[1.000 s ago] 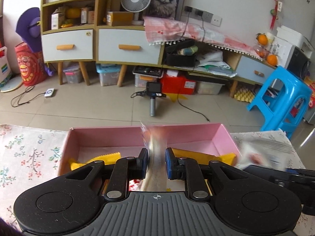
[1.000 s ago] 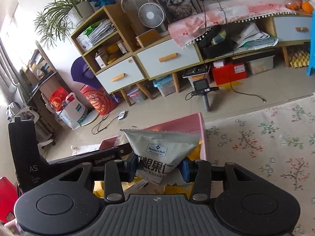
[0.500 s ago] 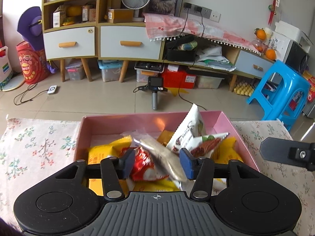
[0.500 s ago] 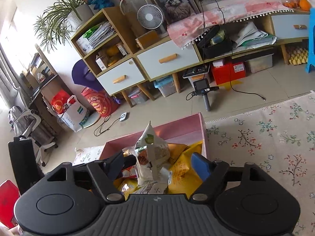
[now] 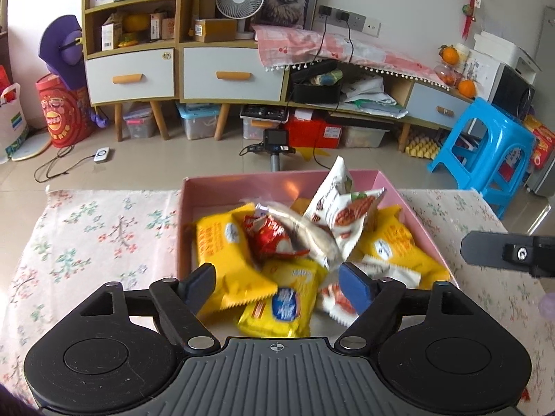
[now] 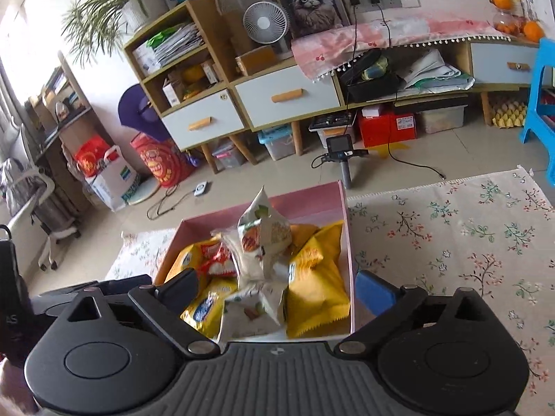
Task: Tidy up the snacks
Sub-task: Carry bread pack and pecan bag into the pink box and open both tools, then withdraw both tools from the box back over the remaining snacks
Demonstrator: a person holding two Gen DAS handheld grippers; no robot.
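A pink box (image 5: 412, 208) (image 6: 314, 197) on the floral tablecloth holds several snack packets: yellow ones (image 5: 222, 253) (image 6: 317, 287), a red one (image 5: 270, 239), and white nut packets (image 5: 347, 215) (image 6: 263, 239) piled on top. My left gripper (image 5: 277, 286) is open and empty, above the box's near edge. My right gripper (image 6: 277, 287) is open and empty, also above the near edge. Part of the right gripper (image 5: 510, 253) shows at the right of the left wrist view.
The floral tablecloth (image 5: 97, 239) (image 6: 458, 242) spreads on both sides of the box. Beyond the table edge are a tiled floor, a small camera on a stand (image 5: 275, 142), a blue stool (image 5: 485, 149) and cabinets (image 5: 180, 72).
Both grippers have opened and let go of their packets, which now lie in the pink box. Both grippers have pulled back and up from the box.
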